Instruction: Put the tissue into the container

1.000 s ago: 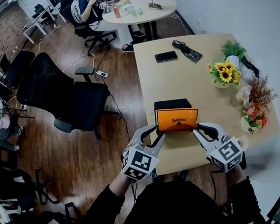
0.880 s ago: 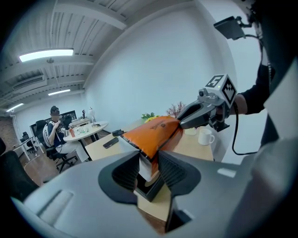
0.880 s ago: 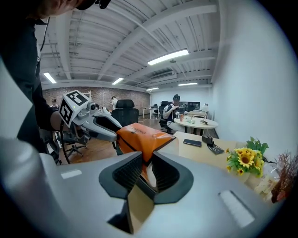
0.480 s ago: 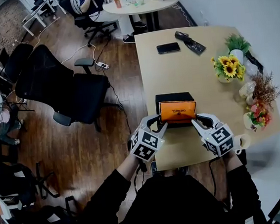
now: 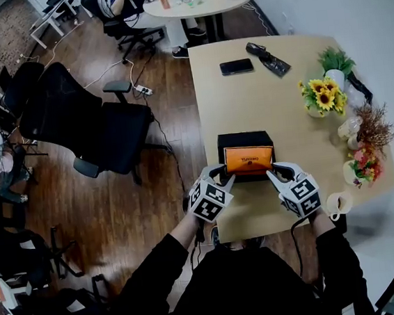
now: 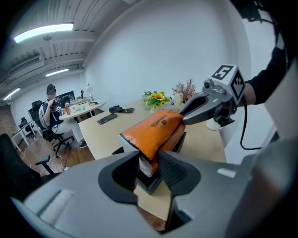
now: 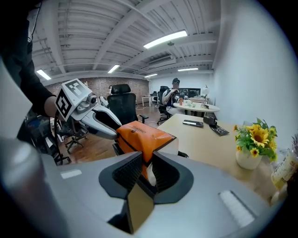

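Pale wooden surface [image 5: 261, 104] carried the black container [image 5: 243, 140] just ahead of my left hand-held gripper [image 5: 222, 179] and right hand-held gripper [image 5: 274, 174], each clenched on one end of the orange tissue pack [image 5: 248, 159]. The pack had sunk onto the container's mouth, so it was nearly in. Phone [image 5: 236, 66] and flowers [image 5: 324, 99] lay well beyond, blocking nothing.

dark wood floor [image 5: 139, 208] under a black office chair [image 5: 103, 131]; a pale table [image 5: 247, 99] against a white wall [image 5: 320, 0], a round table [image 5: 231, 0] beyond, strip lights [image 7: 165, 39] overhead.
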### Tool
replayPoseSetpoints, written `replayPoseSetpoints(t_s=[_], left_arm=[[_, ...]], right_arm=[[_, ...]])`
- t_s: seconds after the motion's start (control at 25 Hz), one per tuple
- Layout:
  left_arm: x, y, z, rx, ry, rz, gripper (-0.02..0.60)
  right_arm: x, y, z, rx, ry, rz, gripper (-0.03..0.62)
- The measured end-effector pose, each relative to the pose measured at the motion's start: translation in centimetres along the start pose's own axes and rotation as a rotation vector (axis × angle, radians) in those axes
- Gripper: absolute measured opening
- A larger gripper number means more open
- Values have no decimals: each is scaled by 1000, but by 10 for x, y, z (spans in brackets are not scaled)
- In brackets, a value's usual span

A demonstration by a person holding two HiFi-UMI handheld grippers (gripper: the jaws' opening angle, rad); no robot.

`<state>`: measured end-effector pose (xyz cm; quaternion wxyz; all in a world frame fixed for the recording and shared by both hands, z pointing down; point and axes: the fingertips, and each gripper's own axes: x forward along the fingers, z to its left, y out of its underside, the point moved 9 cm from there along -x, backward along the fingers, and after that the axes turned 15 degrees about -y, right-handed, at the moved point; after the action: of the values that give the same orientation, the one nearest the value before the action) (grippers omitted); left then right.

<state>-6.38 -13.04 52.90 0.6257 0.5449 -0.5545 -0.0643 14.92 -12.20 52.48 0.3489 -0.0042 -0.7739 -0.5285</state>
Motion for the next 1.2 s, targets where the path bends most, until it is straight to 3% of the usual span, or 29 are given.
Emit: replayPoseSetpoints(t_s=[0.76,1.2], left_arm=[[21,13,-1,21,12,81,107],[39,15,-5,85,23,188,109]], right_arm=[[18,15,-10,21,-13,61,69],[35,23,-18,57,7,191,72]])
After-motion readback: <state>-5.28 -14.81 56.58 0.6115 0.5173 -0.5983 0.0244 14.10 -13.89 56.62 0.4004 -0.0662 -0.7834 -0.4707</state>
